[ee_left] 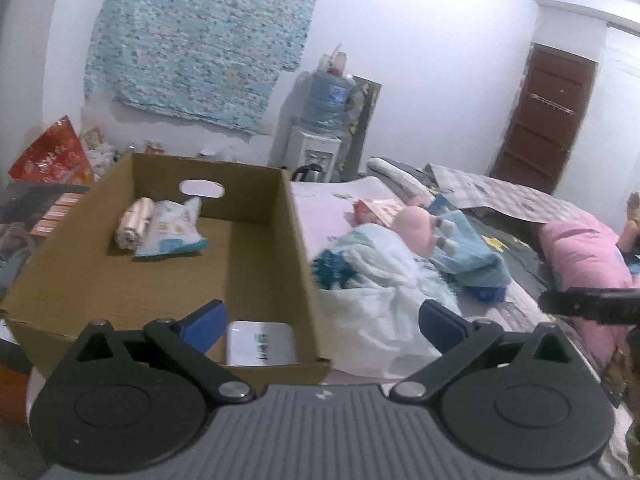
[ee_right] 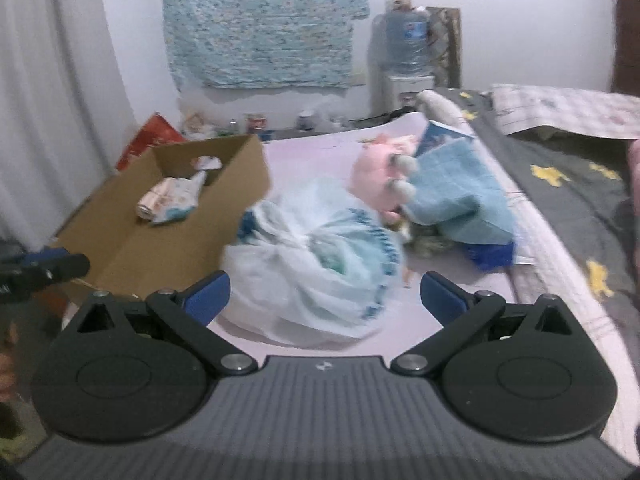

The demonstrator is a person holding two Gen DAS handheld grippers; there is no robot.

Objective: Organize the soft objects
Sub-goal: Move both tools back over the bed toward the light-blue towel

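Gaping right gripper (ee_right: pixel 325 294) just before white bag (ee_right: pixel 308 264) beside cardboard box (ee_right: pixel 176 240)

A brown cardboard box (ee_left: pixel 260 264) stands open on the bed, holding a rolled cloth (ee_left: pixel 135 224), a white packet (ee_left: pixel 174 230) touching it, and a white pack (ee_left: pixel 260 344) at the near wall. Just beside the box lies a crumpled white-and-blue bag (ee_right: pixel 316 264), with a pink plush toy (ee_right: pixel 380 178) and folded blue towel (ee_right: pixel 460 200) behind.
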